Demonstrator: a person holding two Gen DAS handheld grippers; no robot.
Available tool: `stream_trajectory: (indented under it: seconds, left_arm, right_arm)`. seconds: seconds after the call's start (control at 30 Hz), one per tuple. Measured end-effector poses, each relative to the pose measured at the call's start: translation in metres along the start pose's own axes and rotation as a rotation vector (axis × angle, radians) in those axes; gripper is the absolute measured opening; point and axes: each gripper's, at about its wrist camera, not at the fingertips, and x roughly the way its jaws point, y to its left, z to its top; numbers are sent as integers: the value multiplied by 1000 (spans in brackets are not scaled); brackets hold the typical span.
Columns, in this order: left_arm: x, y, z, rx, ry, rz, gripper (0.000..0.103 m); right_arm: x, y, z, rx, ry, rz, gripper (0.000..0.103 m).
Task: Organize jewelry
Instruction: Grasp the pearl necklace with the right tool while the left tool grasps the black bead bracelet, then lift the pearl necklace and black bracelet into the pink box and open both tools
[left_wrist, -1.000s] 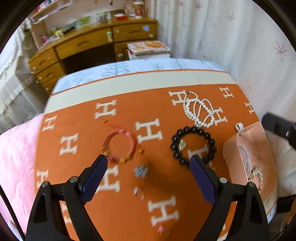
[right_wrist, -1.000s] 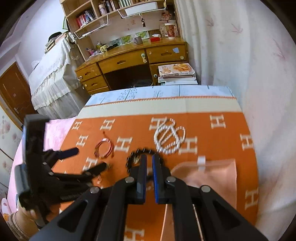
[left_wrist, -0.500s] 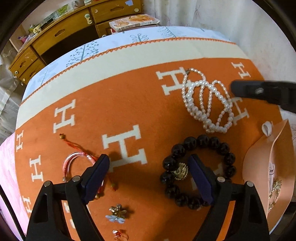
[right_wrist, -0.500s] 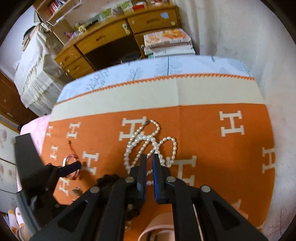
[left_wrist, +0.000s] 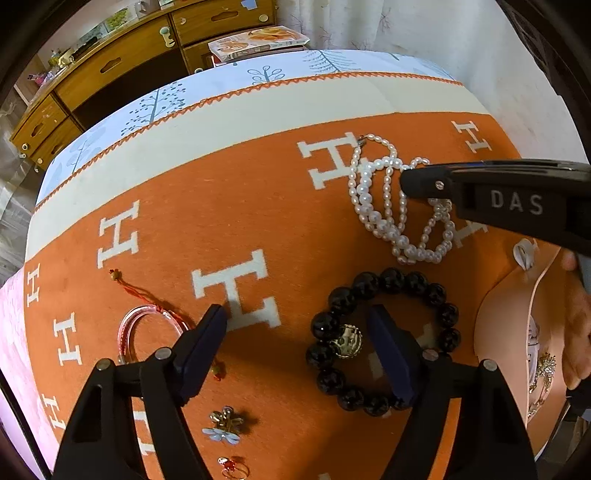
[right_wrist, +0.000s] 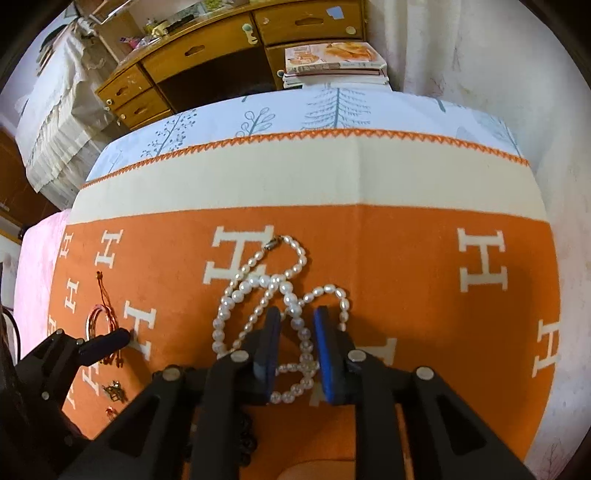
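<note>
The right hand-held gripper (right_wrist: 294, 314), jaws just opening, straddles the pearl necklace (right_wrist: 255, 295) ungripped; the left hand-held gripper (left_wrist: 297, 314), narrowing, gapes empty over the black bead bracelet (left_wrist: 384, 280).

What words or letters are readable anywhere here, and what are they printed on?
"DAS": on the side of the right tool, seen from the left wrist camera.
"H": a large white letter repeated all over the orange blanket.
Magazine stacked beyond the bed: cover print too small and blurred to read.
Pink pouch: small printing, not legible.
</note>
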Motion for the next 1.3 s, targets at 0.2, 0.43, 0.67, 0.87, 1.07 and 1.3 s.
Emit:
stream_trajectory:
  seconds: [0.2,0.43,0.67,0.87,1.07,1.3]
  left_arm:
    - [-14,-6,-5,9,-7,-19,19]
    - [-23,5,-13,-80,-39,-58,19]
    - [-76,8,-20,-127,-139,-75,12]
    - [-125,1,-27,-115,-218,-78,12]
    - [-172,-8,-34,-101,-293,-85,12]
    - [-227,-29,-43,-54,-378,-141,12]
  right_arm:
    - [-6,8,-3,-63,-27,-49,7]
    - [-88,9,-11,-69,-237,18,7]
    - [-179,21,-22,-76,-466,71,7]
    - [-236,31,-37,-72,-617,95,7]
    - [-285,42,-64,-97,-720,113,7]
    - [-327,42,-101,-110,-795,146,7]
